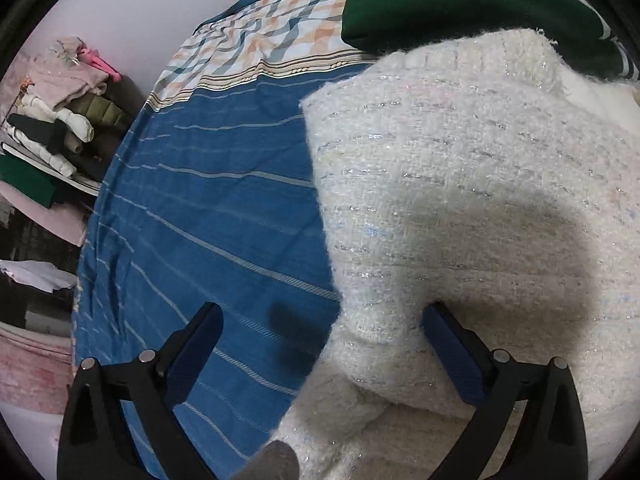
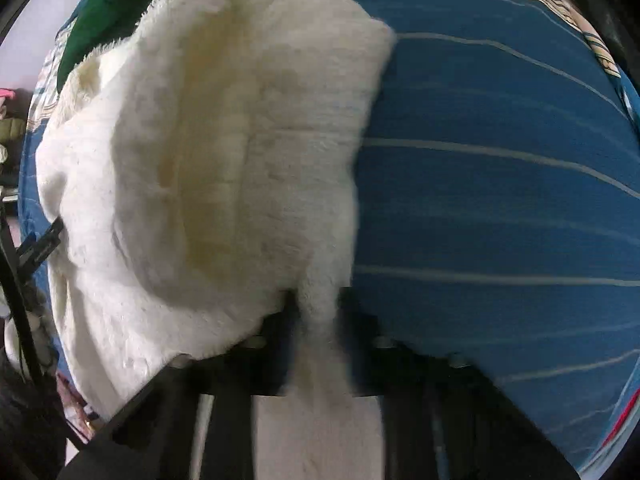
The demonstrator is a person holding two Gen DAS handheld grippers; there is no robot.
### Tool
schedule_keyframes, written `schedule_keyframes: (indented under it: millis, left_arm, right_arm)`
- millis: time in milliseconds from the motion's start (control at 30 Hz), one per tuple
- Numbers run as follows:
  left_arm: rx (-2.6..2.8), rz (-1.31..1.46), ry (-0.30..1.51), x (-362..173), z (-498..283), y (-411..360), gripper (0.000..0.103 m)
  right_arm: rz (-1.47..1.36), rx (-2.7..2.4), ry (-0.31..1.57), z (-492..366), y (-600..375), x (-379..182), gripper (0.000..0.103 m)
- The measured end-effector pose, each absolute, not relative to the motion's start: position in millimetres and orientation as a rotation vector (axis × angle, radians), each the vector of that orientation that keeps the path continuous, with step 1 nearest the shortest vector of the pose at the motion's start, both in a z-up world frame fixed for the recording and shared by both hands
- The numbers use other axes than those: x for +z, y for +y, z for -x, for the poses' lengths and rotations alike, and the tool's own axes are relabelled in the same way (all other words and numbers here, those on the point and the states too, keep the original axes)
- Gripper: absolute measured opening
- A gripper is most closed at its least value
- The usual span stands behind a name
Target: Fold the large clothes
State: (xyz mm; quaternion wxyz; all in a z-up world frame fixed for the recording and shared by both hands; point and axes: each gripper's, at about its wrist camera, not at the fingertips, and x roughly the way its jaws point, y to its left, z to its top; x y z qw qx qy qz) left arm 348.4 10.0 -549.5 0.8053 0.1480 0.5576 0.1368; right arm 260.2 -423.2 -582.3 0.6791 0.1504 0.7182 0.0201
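Note:
A cream fuzzy sweater (image 1: 460,184) with silver threads lies on the blue striped bedsheet (image 1: 208,208). My left gripper (image 1: 324,320) is open, its jaws wide apart; the sweater's lower left edge lies between them, the right finger (image 1: 448,344) pressing on the knit. In the right wrist view the sweater's plush inner side (image 2: 208,168) is lifted and blurred. My right gripper (image 2: 316,308) is shut on a fold of the sweater's edge. The left gripper's tip (image 2: 40,244) shows at the left edge there.
A dark green garment (image 1: 460,4) with white stripes lies at the sweater's far end, also in the right wrist view (image 2: 108,12). A checked bedsheet section (image 1: 272,32) lies beyond. A stack of folded clothes (image 1: 60,120) sits left of the bed.

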Motion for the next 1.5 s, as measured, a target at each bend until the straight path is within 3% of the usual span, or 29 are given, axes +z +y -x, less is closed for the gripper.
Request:
schedule_keyframes:
  millis: [133,267,367,600,733,800,867,933,1267,1367,1433,1500]
  left_arm:
    - [0.208,-0.203,1.194,-552,-349,16,0.103]
    - [0.169,-0.099,1.259,-551,-354,27,0.103]
    - [0.195,-0.092,1.279,-537,-353,30,0.103]
    - [0.308,-0.14,1.17,-496,-341,23,0.103]
    - [0.376,-0.218,1.218,-526,-356,20,0.103]
    - [0.377,-0.215,1.233,-538,-364,28,0.103]
    - [0.369,-0.228,1.226,-542,-365,26,0.103]
    - [0.367,-0.254,1.21,-542,-363,23,0.103]
    - [0.428,-0.295,1.177,-535,-361,12,0.103]
    - [0.485,-0.329,1.157,-517,-350,8,0.103]
    - [0.533,-0.344,1.132,-500,-333,1,0.103]
    - [0.574,-0.348,1.122,-486,-313,-8,0.103]
  right_arm:
    - [-0.537,-0.168,1.499,-233,-466,-579,0.01]
    - [-0.702,-0.21,1.549,-219,-485,-601,0.011]
    - [-0.73,-0.208,1.578,-223,-493,-578,0.023]
    - [-0.61,-0.173,1.358,-234,-479,-480,0.025]
    - [-0.58,0.033,1.324,-264,-431,-475,0.024]
    - [-0.544,0.063,1.367,-284,-412,-502,0.024]
    - [-0.487,0.001,1.454,-301,-410,-539,0.019]
    - [-0.485,-0.066,1.505,-312,-417,-568,0.0]
    - [-0.397,-0.02,1.604,-354,-393,-564,0.0]
    - [-0.388,0.038,1.577,-339,-397,-531,0.022]
    - [-0.359,0.077,1.557,-322,-401,-509,0.045]
    - [-0.305,0.085,1.555,-302,-404,-495,0.054]
